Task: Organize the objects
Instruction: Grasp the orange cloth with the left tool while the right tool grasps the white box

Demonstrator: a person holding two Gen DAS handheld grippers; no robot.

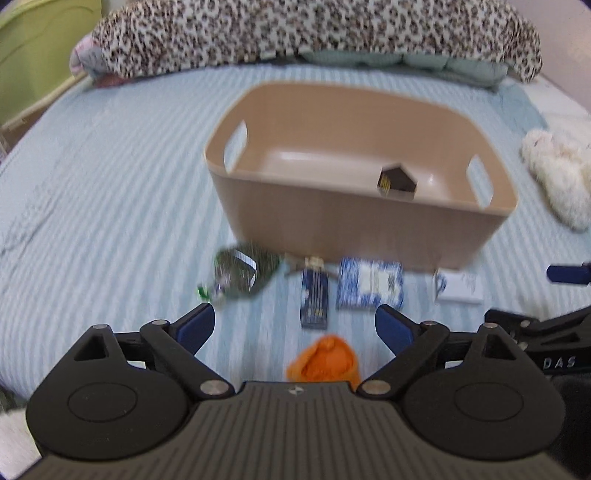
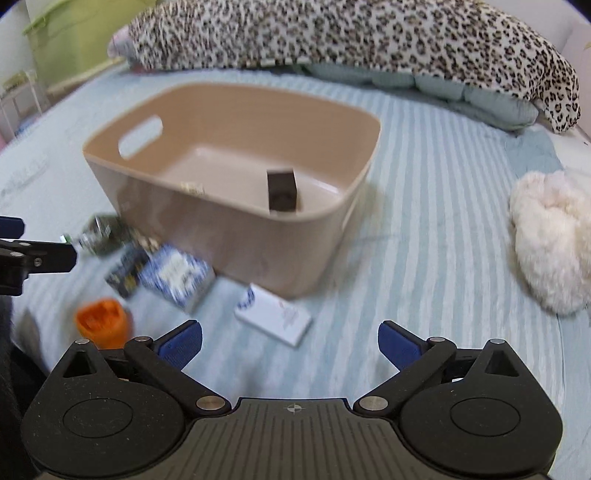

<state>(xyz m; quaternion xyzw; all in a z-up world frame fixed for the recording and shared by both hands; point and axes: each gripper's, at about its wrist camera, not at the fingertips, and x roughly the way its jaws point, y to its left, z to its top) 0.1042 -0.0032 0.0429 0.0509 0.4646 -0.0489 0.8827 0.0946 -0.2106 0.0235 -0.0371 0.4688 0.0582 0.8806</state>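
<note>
A tan bin (image 1: 332,229) (image 2: 258,240) stands on the striped bed with a small dark box (image 1: 397,181) (image 2: 282,188) inside. In front of it lie a green foil packet (image 1: 240,273) (image 2: 101,236), a dark blue narrow box (image 1: 314,299) (image 2: 123,275), a blue-and-white patterned box (image 1: 369,284) (image 2: 177,277), a white card box (image 1: 458,288) (image 2: 273,314) and an orange object (image 1: 325,358) (image 2: 101,321). My left gripper (image 1: 295,326) is open and empty, just above the orange object. My right gripper (image 2: 290,341) is open and empty near the white card box.
A leopard-print pillow (image 1: 295,33) (image 2: 351,37) and a pale green cushion (image 2: 461,92) lie along the far side of the bed. A white fluffy item (image 1: 557,177) (image 2: 550,236) lies to the right. A green bin (image 1: 33,55) stands at far left.
</note>
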